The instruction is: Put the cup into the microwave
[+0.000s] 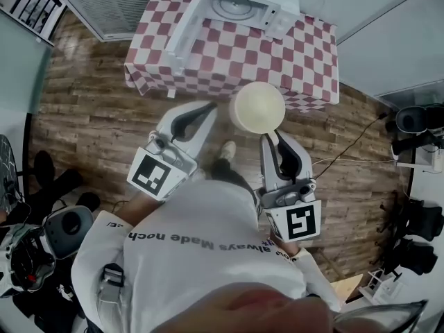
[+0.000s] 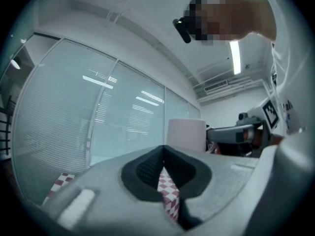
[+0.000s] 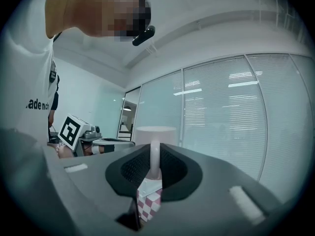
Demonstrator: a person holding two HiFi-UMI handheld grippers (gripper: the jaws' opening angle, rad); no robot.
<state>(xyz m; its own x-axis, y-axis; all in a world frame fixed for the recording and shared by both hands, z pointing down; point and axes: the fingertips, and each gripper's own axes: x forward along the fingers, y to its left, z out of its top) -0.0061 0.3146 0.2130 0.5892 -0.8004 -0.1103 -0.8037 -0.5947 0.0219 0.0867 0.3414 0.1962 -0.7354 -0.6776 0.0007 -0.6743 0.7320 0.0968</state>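
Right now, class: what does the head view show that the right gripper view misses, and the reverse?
Head view only: the microwave, door open, and the wood floor. Right gripper view only: a handle clamped in the right gripper, with blinds behind. Both: the cup, the left gripper and the checked cloth.

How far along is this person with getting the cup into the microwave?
Done: the microwave has its door swung open, and the right gripper is shut on the handle of the cup. In hand: the cup hangs in the air short of the checkered table, while the left gripper is shut and empty. Left: carry the cup inside, set it down, let go.
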